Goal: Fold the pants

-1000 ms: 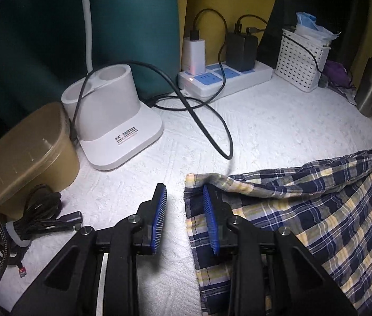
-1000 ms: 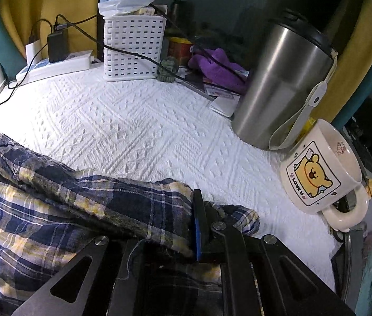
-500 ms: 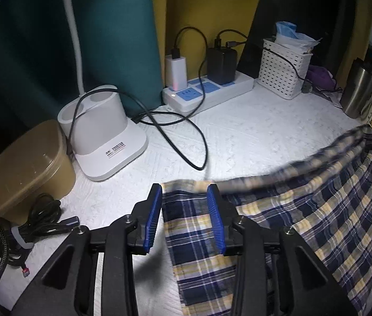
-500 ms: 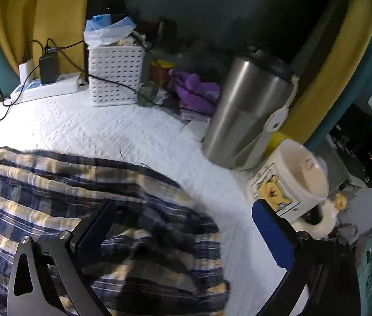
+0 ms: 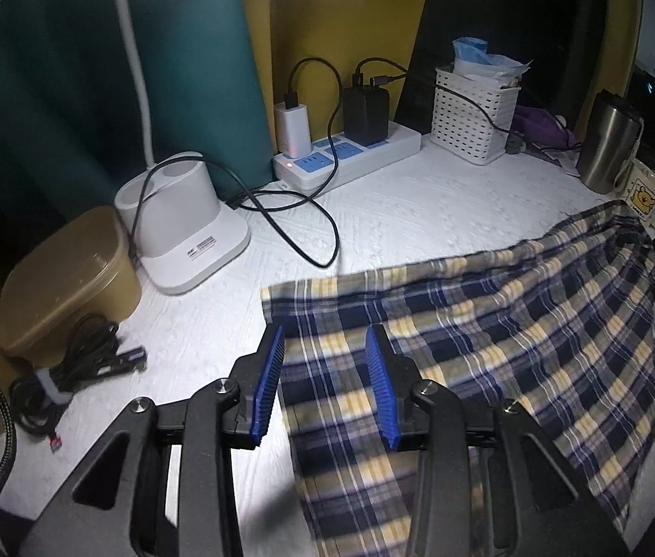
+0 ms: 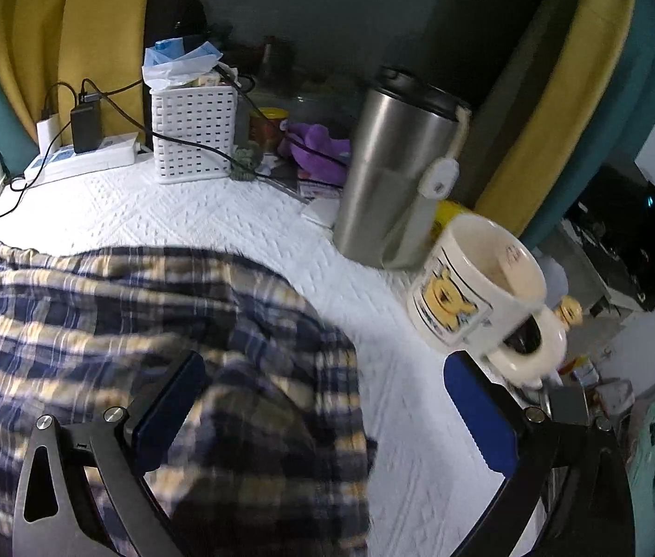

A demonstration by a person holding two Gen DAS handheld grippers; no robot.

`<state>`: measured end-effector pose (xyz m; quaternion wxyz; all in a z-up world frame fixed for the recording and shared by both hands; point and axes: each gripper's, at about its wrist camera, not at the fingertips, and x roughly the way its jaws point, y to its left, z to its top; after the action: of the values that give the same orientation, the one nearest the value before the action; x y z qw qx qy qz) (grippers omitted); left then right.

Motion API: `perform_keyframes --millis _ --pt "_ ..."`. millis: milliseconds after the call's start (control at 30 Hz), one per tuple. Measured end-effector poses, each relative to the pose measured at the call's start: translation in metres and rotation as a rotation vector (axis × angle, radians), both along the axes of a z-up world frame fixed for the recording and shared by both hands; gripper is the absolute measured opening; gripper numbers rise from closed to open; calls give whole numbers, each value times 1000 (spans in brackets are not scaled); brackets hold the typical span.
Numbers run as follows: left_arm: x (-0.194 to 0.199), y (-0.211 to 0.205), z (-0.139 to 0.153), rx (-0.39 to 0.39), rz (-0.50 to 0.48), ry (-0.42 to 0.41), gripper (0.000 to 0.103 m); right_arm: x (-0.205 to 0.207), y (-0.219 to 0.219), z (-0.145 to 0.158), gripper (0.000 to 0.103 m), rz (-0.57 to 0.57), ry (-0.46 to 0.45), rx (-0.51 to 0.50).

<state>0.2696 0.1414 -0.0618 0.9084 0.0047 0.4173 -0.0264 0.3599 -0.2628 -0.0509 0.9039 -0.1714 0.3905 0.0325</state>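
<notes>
Plaid pants (image 5: 489,325) lie flat, long axis running from my left gripper (image 5: 325,385) to my right gripper (image 6: 322,422), both parted above the cloth, gripping nothing.

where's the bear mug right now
The bear mug stands at the right edge of the white cloth in the right wrist view, beside the steel tumbler and just beyond the plaid pants.

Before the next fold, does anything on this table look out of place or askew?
Yes: the plaid pants lie bunched and rumpled at the end nearest the bear mug, and a black cable loops loosely near them.
</notes>
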Motion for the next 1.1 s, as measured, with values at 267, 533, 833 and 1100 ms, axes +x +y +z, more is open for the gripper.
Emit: perform_keyframes --millis 267,533,833,1100 --pt "-39 -24 12 -38 -33 -29 37 -39 -25 2 103 -47 -3 36" --pt "-77 -69 12 -114 -110 -44 37 -65 -60 -2 74 -69 40 212" --pt "-112 -108 9 -149 -182 -28 49 -60 -57 -23 64 2 102 328" --pt "-132 -138 -5 -134 -271 31 50 -69 -46 -21 23 68 50 322"
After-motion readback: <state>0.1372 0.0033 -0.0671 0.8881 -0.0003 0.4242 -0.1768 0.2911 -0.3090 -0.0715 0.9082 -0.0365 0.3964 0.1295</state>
